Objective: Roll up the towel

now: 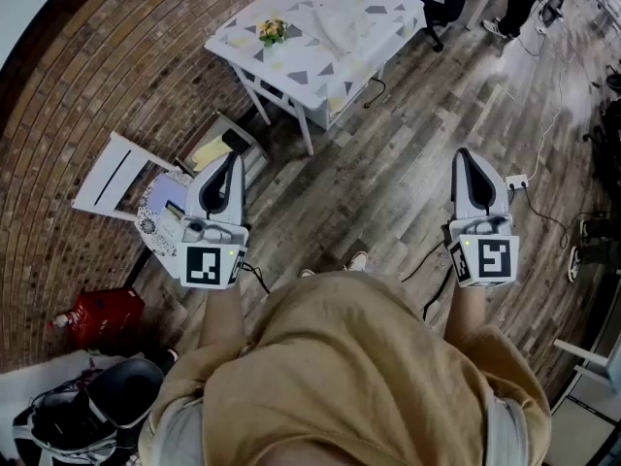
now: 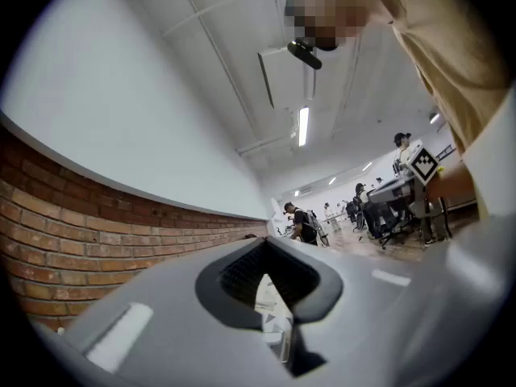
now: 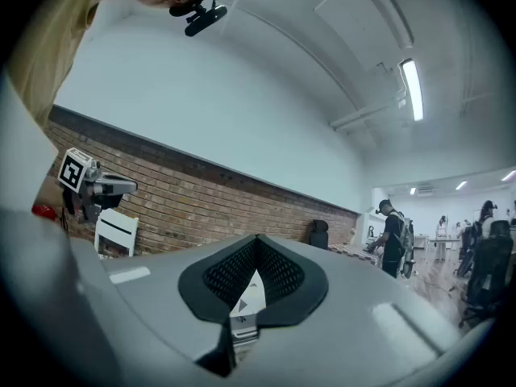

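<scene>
**Well away from the table, both grippers closed and empty**

Here the person stands on the wooden floor [image 1: 408,153] and holds the two grippers out in front of the body, side by side and well apart from each other. The left gripper [image 1: 230,160] is clenched. In the left gripper view its black pads [image 2: 242,276] meet at the tips and nothing is between them; only a narrow slit stays lower down, and a bit of the patterned tablecloth shows through it. The right gripper [image 1: 464,158] is clenched too. Its pads [image 3: 230,276] close together in the right gripper view and hold nothing.

The towel [image 1: 338,25] appears to be the plain pale cloth that lies on the white table [image 1: 291,74], near the middle of the top. It looks loosely laid, not rolled. The table stands far ahead of both grippers, close to the brick wall [image 1: 116,56], and no gripper touches it. A small bunch of flowers [image 1: 273,31] sits on the tablecloth to the left of the towel.

A white chair [image 1: 114,178] stands by the wall beside the left gripper. A red object [image 1: 100,316] lies lower down at the wall.
</scene>
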`<state>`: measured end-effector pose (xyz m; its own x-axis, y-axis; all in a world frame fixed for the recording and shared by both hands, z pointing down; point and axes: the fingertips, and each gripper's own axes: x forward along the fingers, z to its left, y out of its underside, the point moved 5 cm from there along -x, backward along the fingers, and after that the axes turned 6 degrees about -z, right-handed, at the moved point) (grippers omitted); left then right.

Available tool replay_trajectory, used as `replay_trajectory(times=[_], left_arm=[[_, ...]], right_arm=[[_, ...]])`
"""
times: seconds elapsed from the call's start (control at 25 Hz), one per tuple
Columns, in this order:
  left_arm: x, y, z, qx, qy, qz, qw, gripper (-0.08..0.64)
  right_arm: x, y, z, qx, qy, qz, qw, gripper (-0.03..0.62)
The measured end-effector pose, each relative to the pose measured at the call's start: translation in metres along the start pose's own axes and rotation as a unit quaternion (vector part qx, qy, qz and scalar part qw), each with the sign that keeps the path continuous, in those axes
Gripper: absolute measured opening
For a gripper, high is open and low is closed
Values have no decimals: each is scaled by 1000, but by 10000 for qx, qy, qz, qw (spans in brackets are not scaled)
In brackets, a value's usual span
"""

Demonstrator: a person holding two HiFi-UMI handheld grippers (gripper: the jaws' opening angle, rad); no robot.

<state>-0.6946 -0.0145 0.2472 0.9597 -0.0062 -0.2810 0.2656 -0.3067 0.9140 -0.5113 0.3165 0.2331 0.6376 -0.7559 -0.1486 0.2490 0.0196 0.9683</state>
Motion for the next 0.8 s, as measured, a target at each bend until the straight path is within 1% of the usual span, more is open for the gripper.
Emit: replay_trajectory(times=[0.2, 0.44, 0.6, 0.8], left_arm=[[-5, 6, 4, -47, -25, 78, 10000, 61], [0, 14, -3, -71, 120, 123, 9998, 61], [13, 12, -14, -76, 201, 22, 9998, 63], [39, 7, -34, -232, 484, -97, 9985, 63]], right_arm=[[6, 2, 5, 18, -31, 20, 10000, 5], [3, 13, 6, 128, -40, 173, 9998, 5], [-2, 21, -4, 300, -195, 189, 9992, 6], [-6, 26, -29, 211, -208, 191, 9994, 11]])
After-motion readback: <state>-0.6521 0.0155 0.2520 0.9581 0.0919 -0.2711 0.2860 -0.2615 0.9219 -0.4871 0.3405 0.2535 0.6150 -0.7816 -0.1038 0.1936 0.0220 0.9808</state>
